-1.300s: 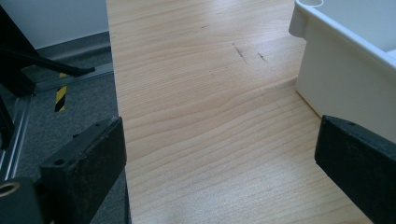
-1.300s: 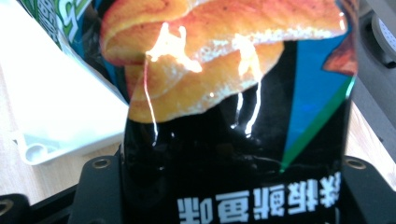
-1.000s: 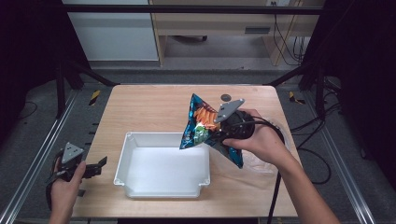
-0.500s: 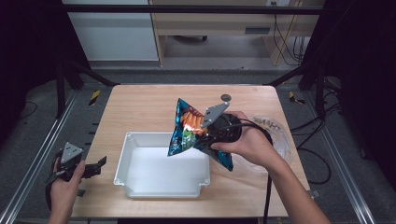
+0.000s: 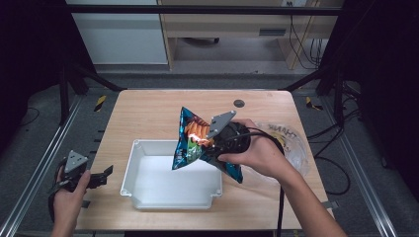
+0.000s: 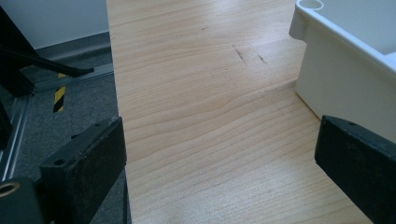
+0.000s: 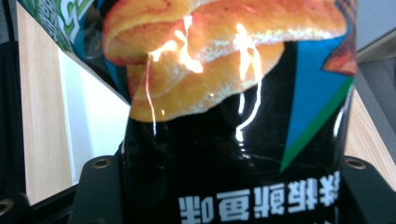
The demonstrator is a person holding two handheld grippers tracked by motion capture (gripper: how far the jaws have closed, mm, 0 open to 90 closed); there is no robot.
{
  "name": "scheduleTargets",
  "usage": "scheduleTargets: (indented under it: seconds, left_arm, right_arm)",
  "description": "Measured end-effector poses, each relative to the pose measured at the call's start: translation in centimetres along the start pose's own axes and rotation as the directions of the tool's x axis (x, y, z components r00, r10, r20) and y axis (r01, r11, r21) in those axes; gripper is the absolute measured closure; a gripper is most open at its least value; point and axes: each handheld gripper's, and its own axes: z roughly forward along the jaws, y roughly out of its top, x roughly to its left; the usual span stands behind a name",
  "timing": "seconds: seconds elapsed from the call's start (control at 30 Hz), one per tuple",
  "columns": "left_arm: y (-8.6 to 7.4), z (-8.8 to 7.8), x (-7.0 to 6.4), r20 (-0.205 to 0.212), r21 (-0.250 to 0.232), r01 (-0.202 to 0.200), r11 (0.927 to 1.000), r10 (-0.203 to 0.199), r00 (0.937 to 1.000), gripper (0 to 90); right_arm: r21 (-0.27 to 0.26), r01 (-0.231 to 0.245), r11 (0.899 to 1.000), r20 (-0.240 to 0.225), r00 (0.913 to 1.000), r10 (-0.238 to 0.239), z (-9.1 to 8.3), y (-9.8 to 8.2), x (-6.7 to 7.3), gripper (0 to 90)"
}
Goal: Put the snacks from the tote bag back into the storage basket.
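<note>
Since the earlier frame, the right gripper (image 5: pixel 213 144) had carried the snack bag (image 5: pixel 190 140) leftward from the table's middle until it hung above the right edge of the white bin (image 5: pixel 129 168). Its jaws were clamped on the bag's body, so the bag jutted out ahead of the gripper, tilted, its lower corner sticking out beneath the hand; that grip probably kept it free to drop into the bin. Left of the bin, the left gripper (image 5: pixel 101 176) waited at the table's edge, jaws wide apart and holding nothing, seemingly kept clear.
</note>
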Motion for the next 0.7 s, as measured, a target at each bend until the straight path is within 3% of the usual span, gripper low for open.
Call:
scheduleTargets:
  seconds: [0.7]
  left_arm:
    - [0.0,0.0,0.0,0.000,-0.006,0.001,1.0000,-0.001,1.0000,2.0]
  right_arm:
    - [0.023,0.029,0.999,-0.025,0.9993,-0.028,3.0,1.6,0.3,38.7]
